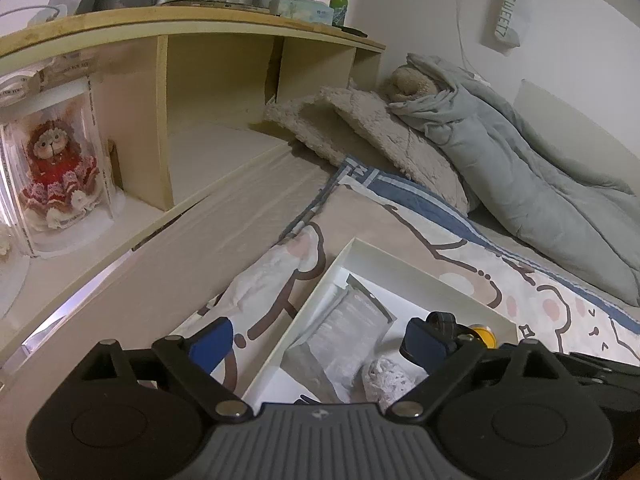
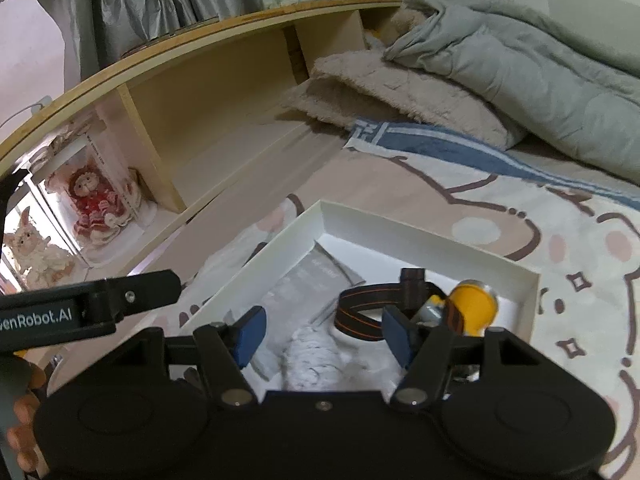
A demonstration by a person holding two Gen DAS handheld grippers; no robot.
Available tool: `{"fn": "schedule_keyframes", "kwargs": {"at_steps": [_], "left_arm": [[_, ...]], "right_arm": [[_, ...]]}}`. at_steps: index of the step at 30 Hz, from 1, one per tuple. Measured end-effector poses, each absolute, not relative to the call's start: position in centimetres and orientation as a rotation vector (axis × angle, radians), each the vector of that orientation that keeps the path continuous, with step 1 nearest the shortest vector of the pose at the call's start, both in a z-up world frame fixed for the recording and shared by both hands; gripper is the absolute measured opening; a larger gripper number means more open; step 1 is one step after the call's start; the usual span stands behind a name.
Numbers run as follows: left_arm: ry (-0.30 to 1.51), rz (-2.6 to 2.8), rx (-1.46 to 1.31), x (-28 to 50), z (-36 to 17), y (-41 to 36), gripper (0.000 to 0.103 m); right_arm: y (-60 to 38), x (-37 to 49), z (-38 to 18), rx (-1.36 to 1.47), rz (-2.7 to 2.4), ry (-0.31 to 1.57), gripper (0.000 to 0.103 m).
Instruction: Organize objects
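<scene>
A shallow white box [image 1: 424, 268] lies on the cartoon-print bedsheet. In it are a grey foil pouch [image 1: 352, 328], a crumpled white lace cloth [image 1: 384, 380] and a headlamp with a yellow lens [image 1: 482, 334]. My left gripper [image 1: 318, 344] is open and straddles the box's left wall, with its left finger over the sheet. My right gripper [image 2: 325, 336] is open above the box [image 2: 420, 232], and the lace cloth [image 2: 316, 360] lies loose below and between its pads. The headlamp [image 2: 472, 304] with its black-orange strap [image 2: 360, 314] rests just beyond the right finger, and the pouch [image 2: 308, 284] lies flat further back.
A wooden shelf unit [image 1: 168, 24] runs along the bed's left side, with a doll in a clear case [image 1: 56, 168]. A green bottle [image 1: 339, 2] and a tissue pack [image 1: 300, 8] stand on top. Fluffy pillows [image 1: 380, 132] and a grey quilt [image 1: 520, 168] lie behind the box.
</scene>
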State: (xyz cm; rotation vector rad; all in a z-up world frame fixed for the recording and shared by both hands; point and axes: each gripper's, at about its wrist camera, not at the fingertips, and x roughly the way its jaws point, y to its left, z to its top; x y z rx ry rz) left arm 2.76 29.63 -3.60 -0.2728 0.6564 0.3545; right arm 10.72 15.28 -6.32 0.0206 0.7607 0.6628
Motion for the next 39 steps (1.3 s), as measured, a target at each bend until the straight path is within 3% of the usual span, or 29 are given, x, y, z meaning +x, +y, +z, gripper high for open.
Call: {"fn": "schedule_keyframes", "kwargs": {"at_steps": [17, 39], "left_arm": [[0.656, 0.387, -0.165, 1.1, -0.7, 26.3, 0.096], [0.623, 0.261, -0.018, -5.6, 1.0, 15.2, 0.099]], "right_arm": [[9.2, 6.7, -1.5, -0.065, 0.612, 0.645, 0.081], [-1.7, 0.5, 1.5, -0.112, 0.539, 0.603, 0.102]]}}
